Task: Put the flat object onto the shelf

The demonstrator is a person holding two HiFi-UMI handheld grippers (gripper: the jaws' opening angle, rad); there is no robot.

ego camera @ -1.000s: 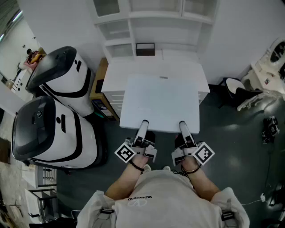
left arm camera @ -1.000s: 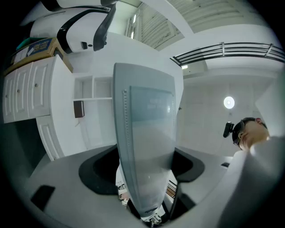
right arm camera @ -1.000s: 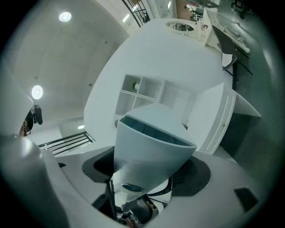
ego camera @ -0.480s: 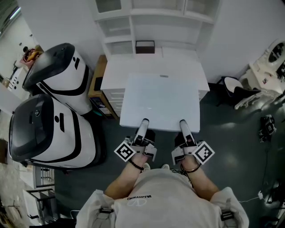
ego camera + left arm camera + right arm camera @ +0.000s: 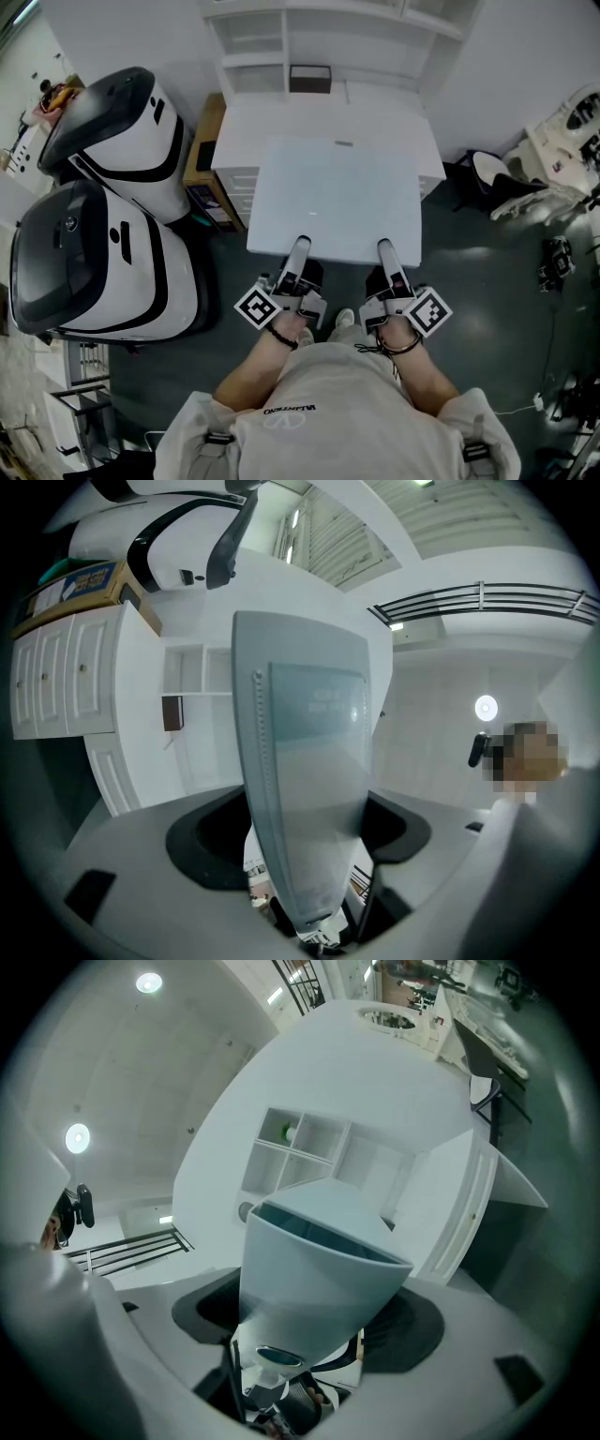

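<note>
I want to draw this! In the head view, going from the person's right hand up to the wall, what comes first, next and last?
right gripper → flat white panel → white cabinet top → small dark box → white shelf

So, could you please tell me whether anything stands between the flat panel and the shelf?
Nothing visible blocks the way: the flat panel, gripped at its near edge by the left tool and right tool, faces the white shelf. Only a small dark box sits at its back.
</note>
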